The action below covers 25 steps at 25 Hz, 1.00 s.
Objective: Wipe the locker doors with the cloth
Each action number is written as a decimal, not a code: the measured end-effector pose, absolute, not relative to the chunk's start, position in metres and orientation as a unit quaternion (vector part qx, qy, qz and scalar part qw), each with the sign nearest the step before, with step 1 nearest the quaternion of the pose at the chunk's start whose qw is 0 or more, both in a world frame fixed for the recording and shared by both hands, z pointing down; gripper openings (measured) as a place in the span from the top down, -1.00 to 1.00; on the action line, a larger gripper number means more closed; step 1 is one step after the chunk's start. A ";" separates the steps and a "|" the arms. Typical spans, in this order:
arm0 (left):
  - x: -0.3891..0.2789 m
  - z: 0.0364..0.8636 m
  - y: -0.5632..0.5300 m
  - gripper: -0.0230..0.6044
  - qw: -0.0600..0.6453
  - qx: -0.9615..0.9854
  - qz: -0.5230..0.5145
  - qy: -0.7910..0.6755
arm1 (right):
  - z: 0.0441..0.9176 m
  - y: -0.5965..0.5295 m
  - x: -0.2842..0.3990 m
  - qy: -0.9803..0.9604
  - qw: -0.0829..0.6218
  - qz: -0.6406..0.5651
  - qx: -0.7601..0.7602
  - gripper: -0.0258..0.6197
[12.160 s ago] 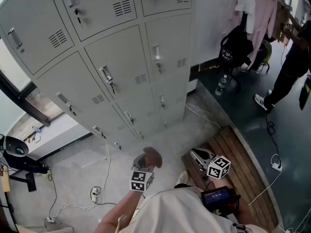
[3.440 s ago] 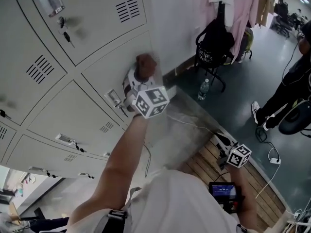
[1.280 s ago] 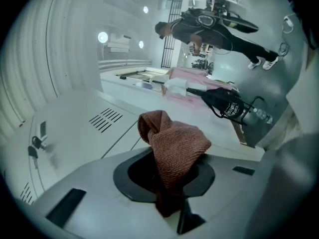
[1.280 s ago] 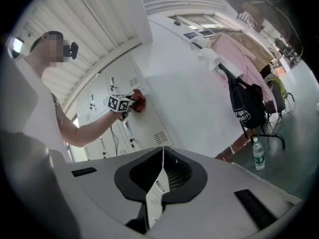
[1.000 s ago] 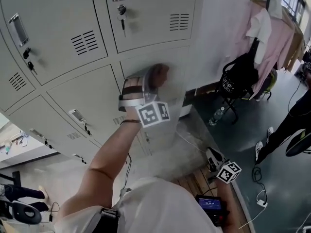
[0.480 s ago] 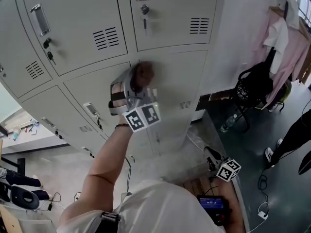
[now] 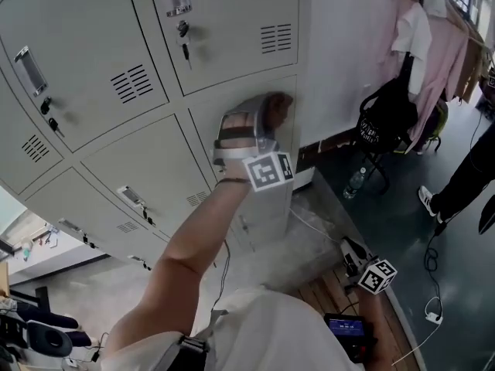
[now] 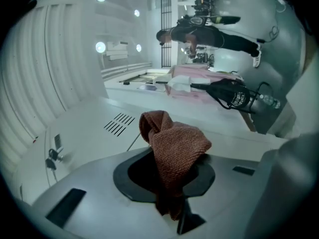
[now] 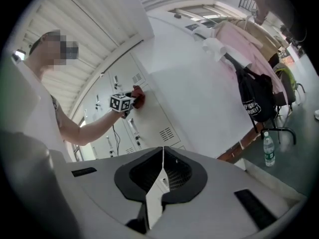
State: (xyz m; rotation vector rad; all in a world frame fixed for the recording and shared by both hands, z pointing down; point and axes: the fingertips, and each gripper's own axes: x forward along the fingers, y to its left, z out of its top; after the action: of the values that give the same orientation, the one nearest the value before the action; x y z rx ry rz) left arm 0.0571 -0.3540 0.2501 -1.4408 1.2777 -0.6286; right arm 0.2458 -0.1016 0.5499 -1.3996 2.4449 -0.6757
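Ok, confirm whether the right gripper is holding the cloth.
No, the right gripper is shut on nothing; the cloth is clamped in the left gripper.

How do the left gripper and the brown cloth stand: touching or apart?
Touching. The left gripper view shows it: the left gripper has its jaws shut on the cloth, which sticks out beyond them.

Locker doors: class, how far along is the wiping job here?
Done: nothing provable; no door shows wipe marks. In hand: the left gripper, shut on the cloth, holds it against the right-column locker door. The right gripper hangs shut, empty. Left: possibly the upper door and others.
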 end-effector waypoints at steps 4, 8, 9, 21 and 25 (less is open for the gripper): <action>0.110 0.265 -0.371 0.71 0.560 -0.606 -0.284 0.489 | 0.551 -0.082 0.263 0.817 0.138 -0.229 -0.510 0.86; 0.145 0.271 -0.384 0.71 0.546 -0.625 -0.293 0.474 | 0.549 -0.067 0.277 0.802 0.150 -0.225 -0.533 0.86; 0.152 0.267 -0.387 0.71 0.543 -0.629 -0.292 0.474 | 0.549 -0.063 0.280 0.799 0.152 -0.225 -0.537 0.86; 0.094 0.214 -0.366 0.71 0.505 -0.624 -0.238 0.547 | 0.550 -0.072 0.258 0.821 0.137 -0.225 -0.507 0.86; 0.047 0.217 -0.352 0.71 0.477 -0.623 -0.232 0.575 | 0.547 -0.086 0.245 0.836 0.130 -0.227 -0.483 0.86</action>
State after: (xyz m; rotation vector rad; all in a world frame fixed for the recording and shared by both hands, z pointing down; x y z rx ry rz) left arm 0.0465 -0.3519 0.2166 -1.5214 1.4054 -0.5663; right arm 0.2447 -0.0865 0.5473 -1.4044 2.4282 -0.6587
